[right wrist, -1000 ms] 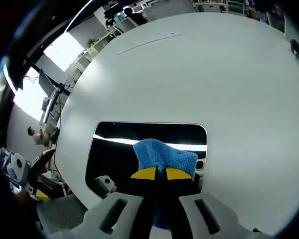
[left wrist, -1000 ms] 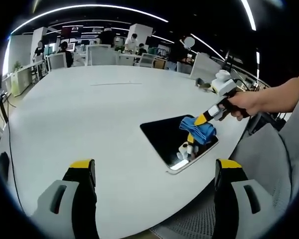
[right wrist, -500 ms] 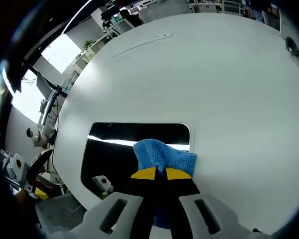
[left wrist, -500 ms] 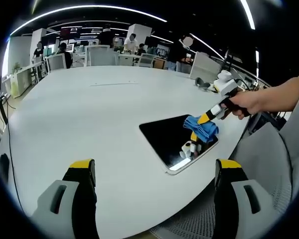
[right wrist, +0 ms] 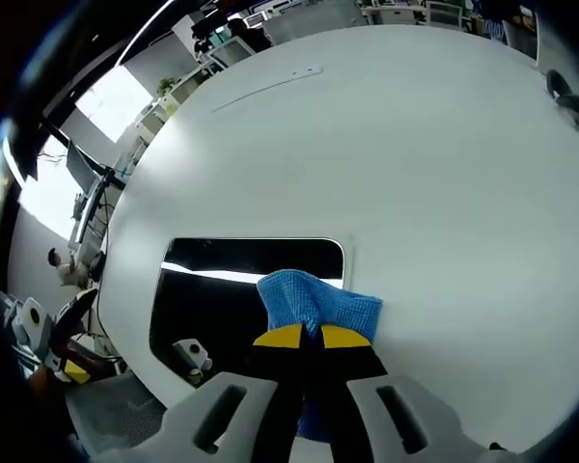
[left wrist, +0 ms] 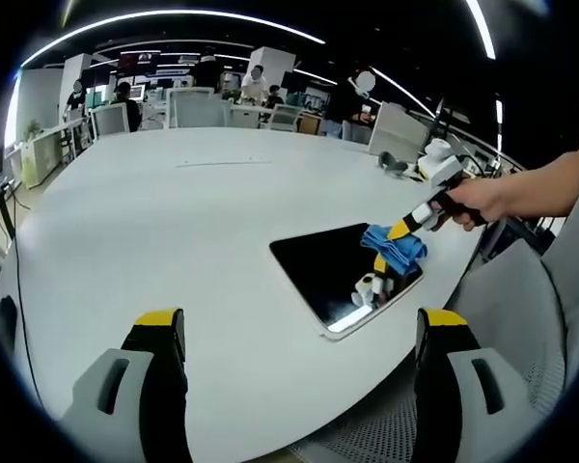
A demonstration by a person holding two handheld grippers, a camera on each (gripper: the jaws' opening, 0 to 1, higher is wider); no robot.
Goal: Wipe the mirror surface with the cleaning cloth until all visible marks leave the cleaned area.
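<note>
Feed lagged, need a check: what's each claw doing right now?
Left claw: open, holding nothing, above the table.
Right claw: shut on the blue cloth, at the mirror's edge.

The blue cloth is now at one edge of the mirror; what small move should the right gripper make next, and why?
Probably reverse and sweep back across the glass. The right gripper, shut on the blue cloth, holds it at the edge of the mirror, partly over the white table. Most of the dark surface lies on the other side of the cloth. The left gripper is open and apart.
</note>
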